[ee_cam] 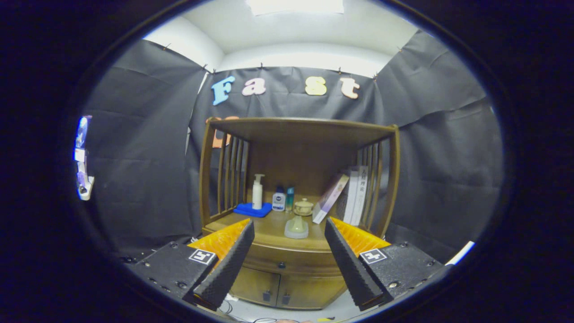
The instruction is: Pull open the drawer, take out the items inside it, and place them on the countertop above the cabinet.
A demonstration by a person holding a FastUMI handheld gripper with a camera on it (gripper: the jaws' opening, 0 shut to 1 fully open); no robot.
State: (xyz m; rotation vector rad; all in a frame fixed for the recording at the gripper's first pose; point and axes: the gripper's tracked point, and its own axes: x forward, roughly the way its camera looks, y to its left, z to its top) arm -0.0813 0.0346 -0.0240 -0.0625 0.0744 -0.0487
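A wooden cabinet (296,134) stands ahead against the booth wall. Its drawer (287,262) is closed, with a small dark knob (281,265) at its middle, seen between my fingers and well beyond them. The countertop (269,231) lies above the drawer. My gripper (289,229) is open, its fingers spread wide with nothing between them, still some way back from the cabinet. What lies inside the drawer is hidden.
On the countertop stand a white pump bottle (257,192) on a blue cloth (253,209), two small bottles (283,199), a lidded ceramic cup (303,207), a pale glass piece (296,227) and leaning books (347,197). Two small doors (278,291) sit below the drawer.
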